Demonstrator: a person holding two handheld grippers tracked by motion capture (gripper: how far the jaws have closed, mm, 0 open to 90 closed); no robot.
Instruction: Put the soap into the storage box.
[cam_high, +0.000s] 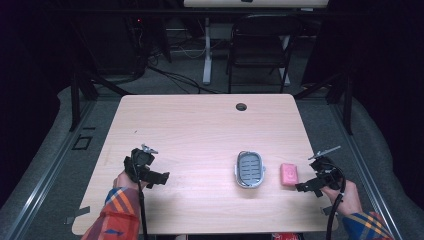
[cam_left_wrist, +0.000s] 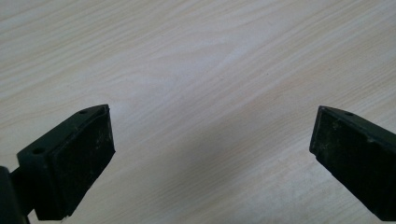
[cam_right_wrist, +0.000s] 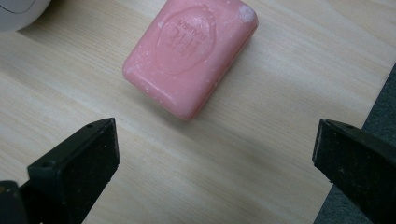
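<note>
Pink soap bar (cam_right_wrist: 190, 56) just right of soap dish (cam_high: 249, 169); right gripper (cam_right_wrist: 215, 154) jaws apart, near; left gripper (cam_left_wrist: 212, 149) apart, idle; risk: slick bar squirting free under clamping.

Wooden table (cam_high: 200, 130) carries pink soap (cam_high: 289, 173), seemingly a soap dish (cam_high: 249, 169).

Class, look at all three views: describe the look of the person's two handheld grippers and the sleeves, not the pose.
Both the left gripper and the right gripper are black, with a small grey plate on top and a black cable trailing toward the person. Each has two blocky black jaws with flat, scuffed pads and small holes near the tips. The sleeves are plaid, orange-red with blue stripes.
</note>
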